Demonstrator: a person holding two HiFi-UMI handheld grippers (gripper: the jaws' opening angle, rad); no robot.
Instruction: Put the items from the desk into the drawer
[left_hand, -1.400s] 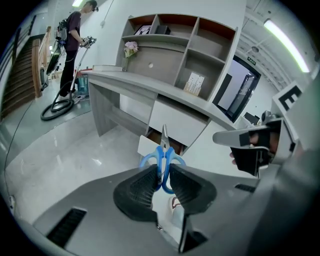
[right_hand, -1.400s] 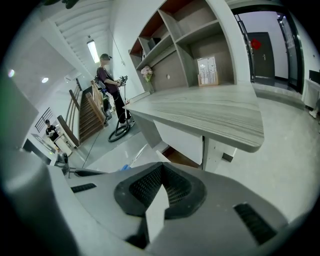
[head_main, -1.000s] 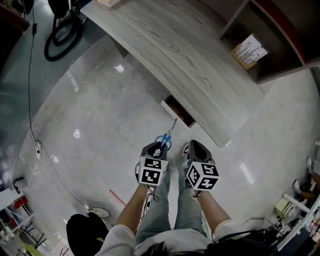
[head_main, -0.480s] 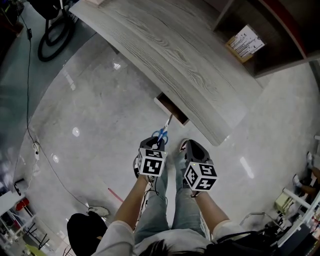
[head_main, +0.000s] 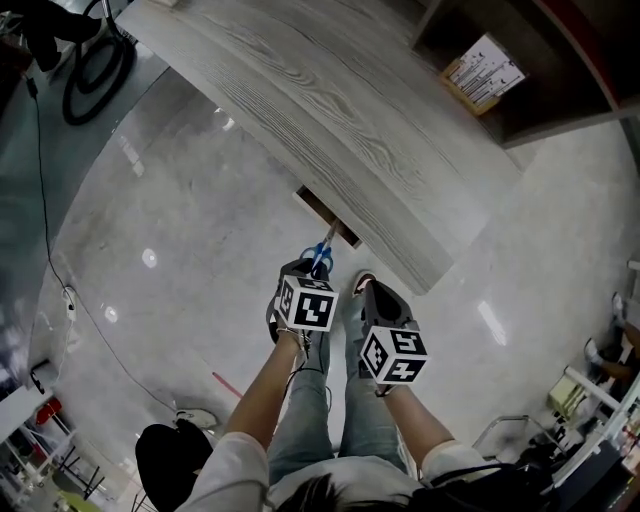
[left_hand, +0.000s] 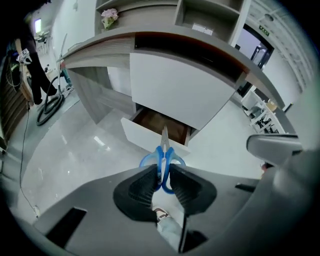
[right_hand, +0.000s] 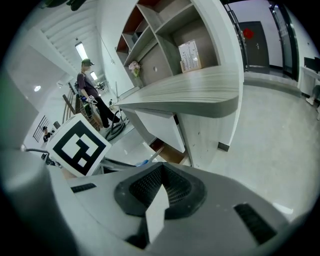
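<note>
Blue-handled scissors (left_hand: 163, 159) are clamped by the handles in my left gripper (left_hand: 161, 176), which is shut on them; the blade points at the open drawer (left_hand: 161, 124). In the head view the scissors (head_main: 320, 257) stick out ahead of the left gripper (head_main: 314, 270), with the blade tip at the front of the drawer (head_main: 322, 212) under the grey wood desk (head_main: 330, 110). My right gripper (head_main: 363, 291) hangs just right of the left one, below the desk edge. It is shut (right_hand: 161, 186) with nothing held. The scissors (right_hand: 146, 159) and the drawer (right_hand: 169, 152) also show at its left.
A shelf unit behind the desk holds a cardboard box (head_main: 483, 72). A black hose (head_main: 93, 62) lies coiled on the shiny floor at far left, with a cable (head_main: 50, 250) trailing down. A person (right_hand: 90, 86) stands far off. A flower pot (left_hand: 108, 18) is on a shelf.
The left gripper has carried the scissors forward, up to the open drawer. The right gripper moved along beside it, and the desk has drawn closer in the head view.
</note>
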